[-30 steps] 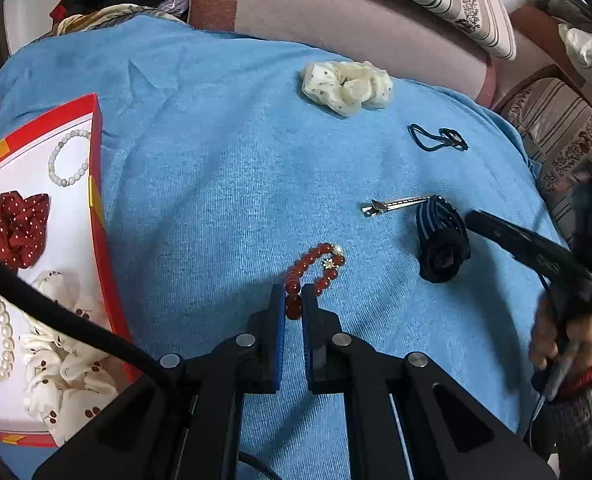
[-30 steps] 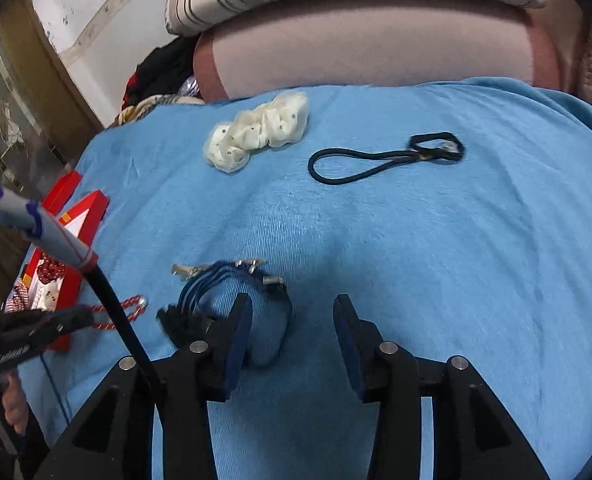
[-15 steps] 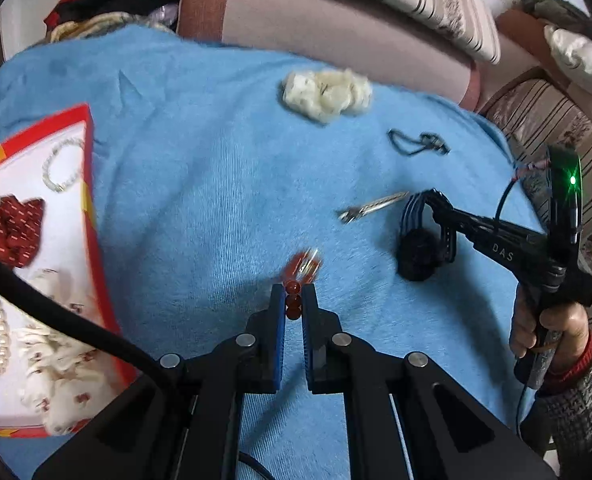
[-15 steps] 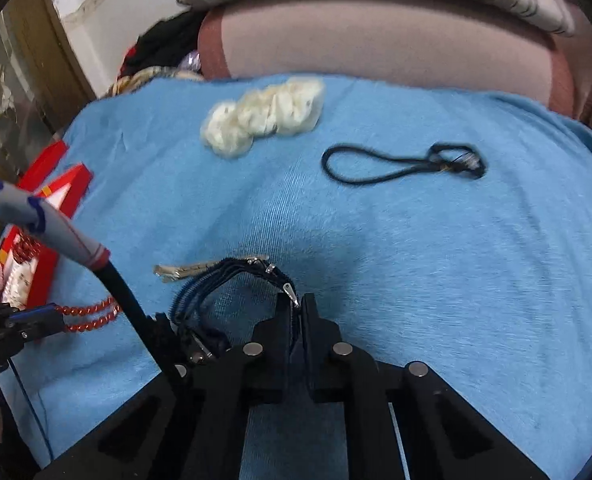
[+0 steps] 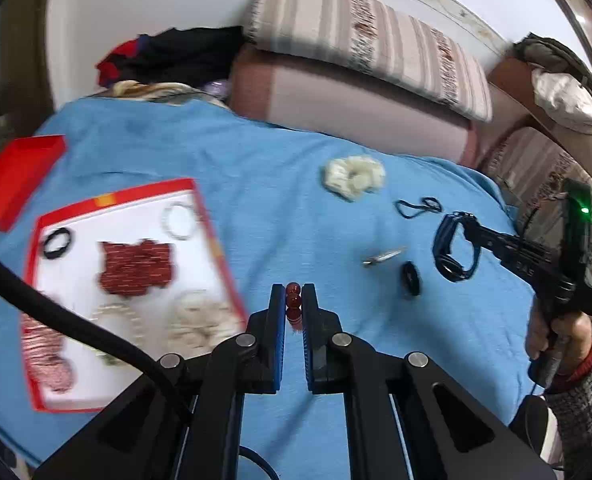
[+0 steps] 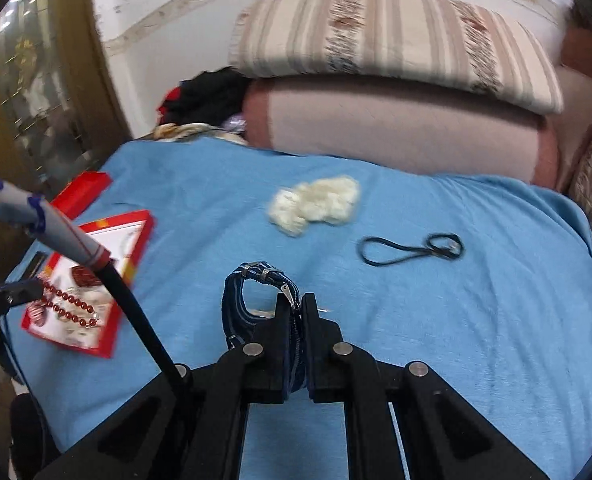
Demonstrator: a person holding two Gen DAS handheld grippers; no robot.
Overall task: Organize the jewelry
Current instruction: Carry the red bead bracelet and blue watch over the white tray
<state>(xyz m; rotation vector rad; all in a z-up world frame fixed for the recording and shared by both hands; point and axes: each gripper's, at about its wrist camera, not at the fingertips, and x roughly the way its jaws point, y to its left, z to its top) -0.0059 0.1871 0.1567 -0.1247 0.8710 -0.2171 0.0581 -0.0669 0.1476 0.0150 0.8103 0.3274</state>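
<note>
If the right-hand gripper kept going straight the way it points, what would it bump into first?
Probably just the bare blue blanket ahead of its fingers. The right gripper, shut on the blue strap bracelet, aims between the cream scrunchie and the black cord; depth is uncertain.

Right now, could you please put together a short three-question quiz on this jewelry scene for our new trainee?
1. True or false: the left claw is shut on the red bead bracelet.
2. What does the right claw hold: A) the cream scrunchie, B) the blue cord bracelet, C) the black cord loop?
3. Fill in: the red-rimmed tray lies on a ____ cloth.

Key: 1 true; 2 B; 3 blue.
</note>
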